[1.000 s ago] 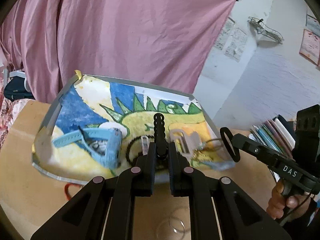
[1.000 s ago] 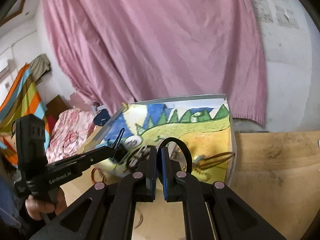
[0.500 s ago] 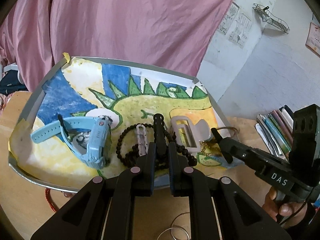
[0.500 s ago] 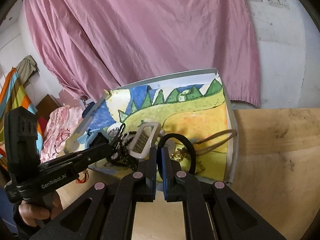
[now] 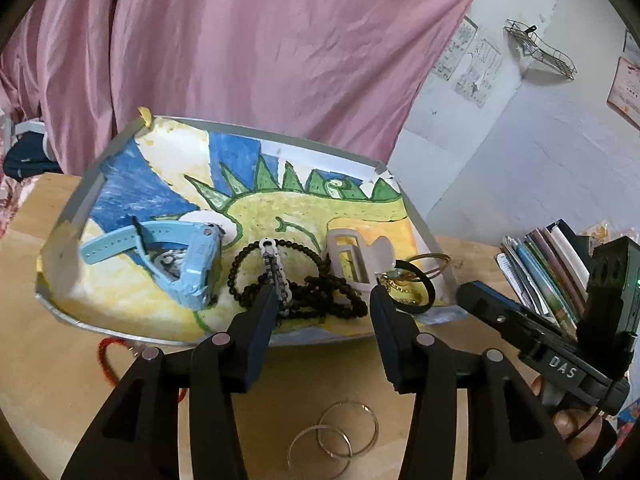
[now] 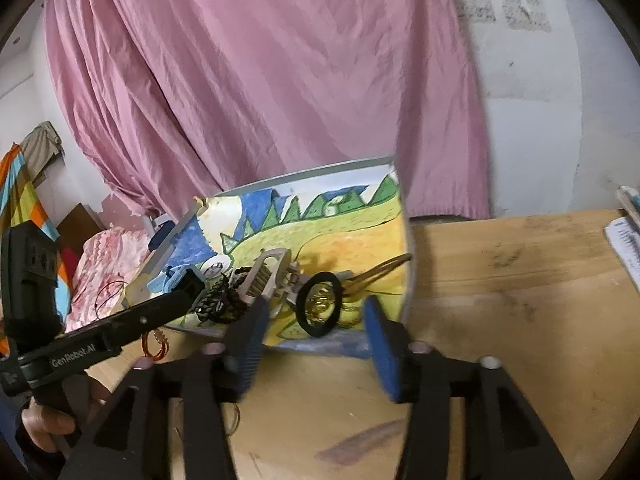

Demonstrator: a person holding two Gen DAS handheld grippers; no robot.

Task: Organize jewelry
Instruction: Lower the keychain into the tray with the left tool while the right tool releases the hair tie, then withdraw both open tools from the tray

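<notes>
Fingers (image 5: 260, 312) of both grippers wide apart, empty, just short of tray (image 5: 76, 216) jewelry.

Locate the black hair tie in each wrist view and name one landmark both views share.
Left wrist: black hair tie lies at the tray's right end, right of centre in the picture.
Right wrist: it sits near centre, just beyond the open fingers.
Shared landmark: the beige hair claw beside it.

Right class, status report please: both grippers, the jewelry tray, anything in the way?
Left gripper open, empty. Right gripper open, empty. Tray holds blue watch, bead bracelet, black hair tie. Two silver rings on the table, off the tray.
</notes>
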